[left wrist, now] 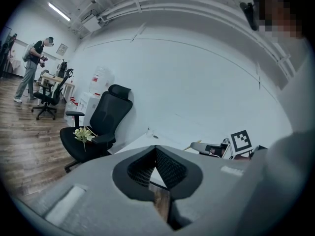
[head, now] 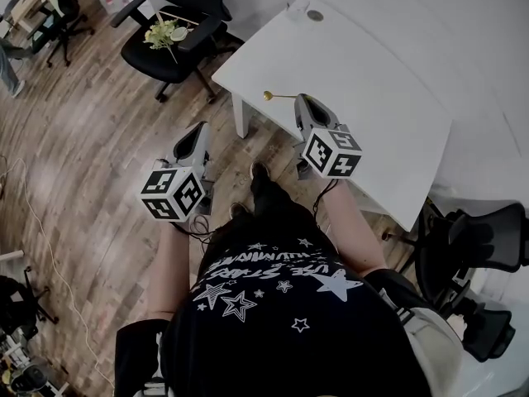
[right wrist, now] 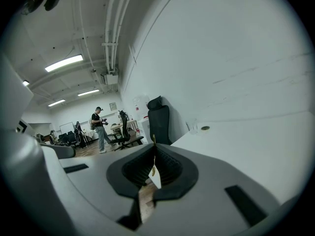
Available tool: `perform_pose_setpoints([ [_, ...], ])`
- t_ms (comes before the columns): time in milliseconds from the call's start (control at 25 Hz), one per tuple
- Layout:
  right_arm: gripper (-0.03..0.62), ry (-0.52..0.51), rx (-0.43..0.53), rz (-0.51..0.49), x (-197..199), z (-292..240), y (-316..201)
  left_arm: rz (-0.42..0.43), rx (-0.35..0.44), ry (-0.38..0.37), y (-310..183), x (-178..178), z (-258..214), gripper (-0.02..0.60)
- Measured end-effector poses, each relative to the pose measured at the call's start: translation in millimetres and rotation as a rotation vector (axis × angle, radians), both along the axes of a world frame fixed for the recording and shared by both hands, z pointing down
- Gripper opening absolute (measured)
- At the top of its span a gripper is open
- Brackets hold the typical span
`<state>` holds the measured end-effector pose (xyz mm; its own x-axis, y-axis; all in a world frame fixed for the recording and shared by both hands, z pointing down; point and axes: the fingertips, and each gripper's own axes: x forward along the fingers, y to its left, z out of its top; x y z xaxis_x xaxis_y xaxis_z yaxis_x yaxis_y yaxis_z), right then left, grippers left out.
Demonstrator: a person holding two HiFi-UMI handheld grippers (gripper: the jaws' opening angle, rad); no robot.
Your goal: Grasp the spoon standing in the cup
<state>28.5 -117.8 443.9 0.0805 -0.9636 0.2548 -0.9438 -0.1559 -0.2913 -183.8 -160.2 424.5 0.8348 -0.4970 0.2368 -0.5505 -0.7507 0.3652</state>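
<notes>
- Your right tool (right wrist: 154,150) is clamped on the spoon (right wrist: 153,162). The jaws are pressed almost together, and the thin gold shaft is pinched between the pads.
- Your left tool (left wrist: 156,151) rides alongside on your other side. Its jaws are closed with nothing between them.
- From the head view, the spoon pokes out past the right tool's tips toward the left tool's side. Its long axis runs roughly across your front, and the rounded gold end is free.
- The grasp looks made, so no reach toward the spoon remains. The right hand has it, and the left tool is near only the free end and well short of touching it.
- The right tool hangs at the near edge of the white worktop (head: 388,73), which is almost bare.
- What looks like a clear cup (right wrist: 193,126) stands at the worktop's far corner beside a round grommet (right wrist: 205,128). It is well apart from the spoon and too small to show whether anything is in it.
- Beyond the worktop's corner, a black office chair (head: 169,52) carries a sprig of flowers (head: 165,33) on its seat.
- A wood-plank floor (head: 91,147) runs back through an open office with white walls and strip lights, where a person (right wrist: 100,129) stands among desks.
</notes>
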Motion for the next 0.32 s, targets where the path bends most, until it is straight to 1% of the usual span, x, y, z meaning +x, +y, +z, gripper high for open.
perform_pose_setpoints([
  [160,0.015,0.004,-0.001,-0.010,3.0,0.6,7.1,-0.014,0.000,0.000,6.7,0.2,0.6,0.008],
  [320,0.015,0.005,-0.004,-0.019,10.6,1.4,14.1,-0.021,-0.001,-0.003,14.8,7.8,1.5,0.008],
])
